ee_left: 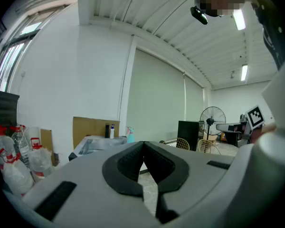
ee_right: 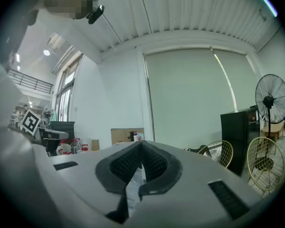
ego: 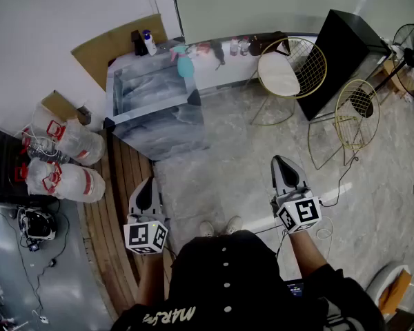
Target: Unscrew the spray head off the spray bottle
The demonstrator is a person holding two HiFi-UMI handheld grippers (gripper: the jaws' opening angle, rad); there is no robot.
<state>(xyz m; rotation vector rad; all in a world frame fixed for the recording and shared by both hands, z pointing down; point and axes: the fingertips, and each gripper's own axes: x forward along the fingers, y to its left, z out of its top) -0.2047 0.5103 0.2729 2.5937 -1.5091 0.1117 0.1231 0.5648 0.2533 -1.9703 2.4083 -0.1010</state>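
**Both grippers shut, spray bottle untouched on the far edge**

The spray bottle (ego: 184,65) stands upright on the tabletop (ego: 148,88), long axis vertical, head on top. It is at the far edge near the right-hand corner, close to the wall. I cannot tell which way its nozzle faces.

There is one spray bottle. Two more bottles stand along the same far edge to its left, a white bottle (ego: 150,43) and a dark bottle (ego: 135,43). The rest of the tabletop is open marble.

The left gripper (ego: 146,182) and right gripper (ego: 283,160) are held out level in front of the person, both well apart from the spray bottle. The left fingers (ee_left: 126,165) are pressed together at the tips with nothing between them, and so are the right fingers (ee_right: 154,163).

Open grey floor (ego: 228,164) lies ahead of the right gripper. Two wire chairs (ego: 279,74) and a black cabinet (ego: 341,50) stand to the right of it, and two big jugs (ego: 79,143) crowd the left.
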